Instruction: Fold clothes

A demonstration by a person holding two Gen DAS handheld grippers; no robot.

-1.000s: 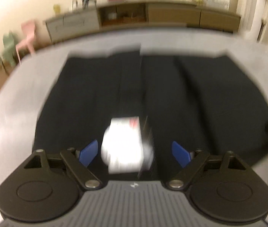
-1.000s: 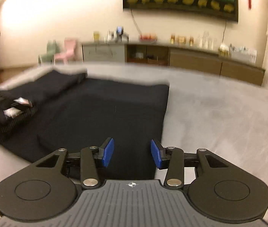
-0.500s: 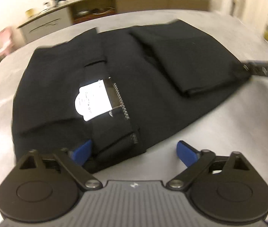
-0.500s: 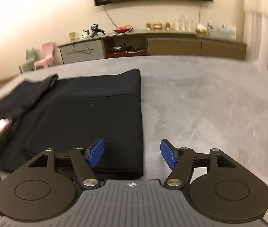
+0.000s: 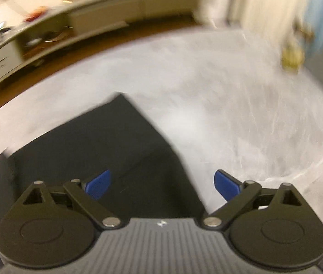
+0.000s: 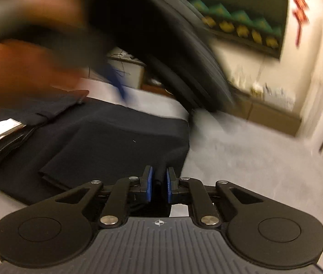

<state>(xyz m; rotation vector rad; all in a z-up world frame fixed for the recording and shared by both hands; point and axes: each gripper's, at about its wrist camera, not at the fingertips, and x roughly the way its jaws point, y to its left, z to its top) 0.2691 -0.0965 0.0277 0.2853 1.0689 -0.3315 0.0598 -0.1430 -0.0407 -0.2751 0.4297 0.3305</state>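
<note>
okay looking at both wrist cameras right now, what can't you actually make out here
- Left wrist view: the far cabinet and the items on it are smeared by motion blur.
- Right wrist view: the left gripper and the hand holding it pass close by, blurred; its jaw state is unreadable there.
- Right wrist view: the white tag on the black garment is too blurred to read.

The right claw point(image 6: 159, 183) pinches the near corner of the black garment point(image 6: 106, 143) (white label showing at left) on the grey table point(image 6: 252, 159).

Matt black cloth garment point(image 6: 115, 143) on pale, mottled, smooth tabletop point(image 5: 229, 105).
</note>
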